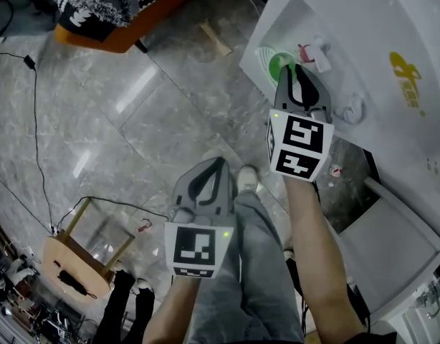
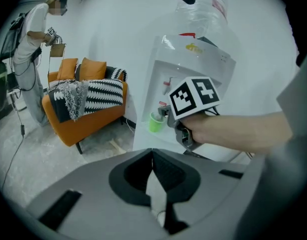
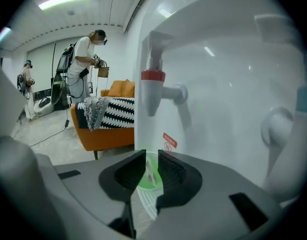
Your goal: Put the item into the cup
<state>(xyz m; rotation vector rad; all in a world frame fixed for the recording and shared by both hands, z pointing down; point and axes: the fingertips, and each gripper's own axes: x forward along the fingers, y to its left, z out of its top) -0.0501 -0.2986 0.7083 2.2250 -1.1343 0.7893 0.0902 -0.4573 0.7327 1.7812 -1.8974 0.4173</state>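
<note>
grey marble floor (image 1: 170, 120), white water dispenser (image 1: 363, 34) at its edge.
the green cup (image 1: 279, 66) stands on the dispenser's ribbed drip tray (image 3: 146, 206). the right gripper (image 1: 296, 70) hangs just beside and over the cup, jaws a little apart, green showing through the gap; a pale sliver there is too small to tell. the left gripper (image 1: 218, 162) is over the floor, clenched on nothing.

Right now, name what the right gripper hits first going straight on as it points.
Probably the green cup, seen right between the right gripper's jaws, below the red tap; its distance is unclear.
</note>
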